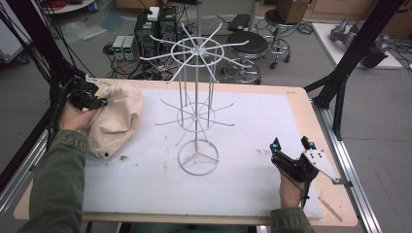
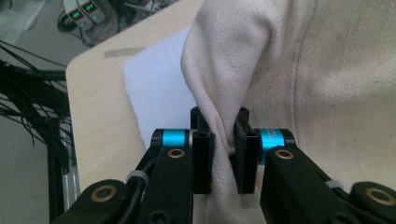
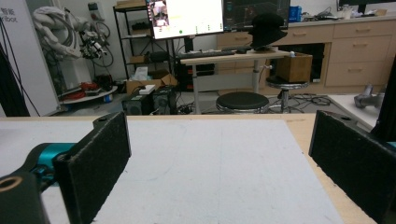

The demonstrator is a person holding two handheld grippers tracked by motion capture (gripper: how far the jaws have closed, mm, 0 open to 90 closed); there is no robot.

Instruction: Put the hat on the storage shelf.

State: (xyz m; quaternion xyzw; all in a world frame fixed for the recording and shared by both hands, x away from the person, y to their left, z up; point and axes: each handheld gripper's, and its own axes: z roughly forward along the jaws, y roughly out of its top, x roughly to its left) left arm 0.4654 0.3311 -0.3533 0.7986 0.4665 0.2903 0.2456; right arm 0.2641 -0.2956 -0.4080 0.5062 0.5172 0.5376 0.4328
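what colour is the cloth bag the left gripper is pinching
Cream, an off-white canvas bag; clearest in the left gripper view, pinched by the left gripper.

High view looks down the table (image 1: 296, 104); gripper views sit low, sharing its mat (image 3: 210, 163).

The cream bag (image 1: 115, 118) at the left of the frame is matt woven cloth with a visible twill weave. The rack (image 1: 196, 99) at centre is thin white-coated wire. The table (image 1: 301, 104) is pale smooth wood under a matt white sheet (image 1: 252, 136).
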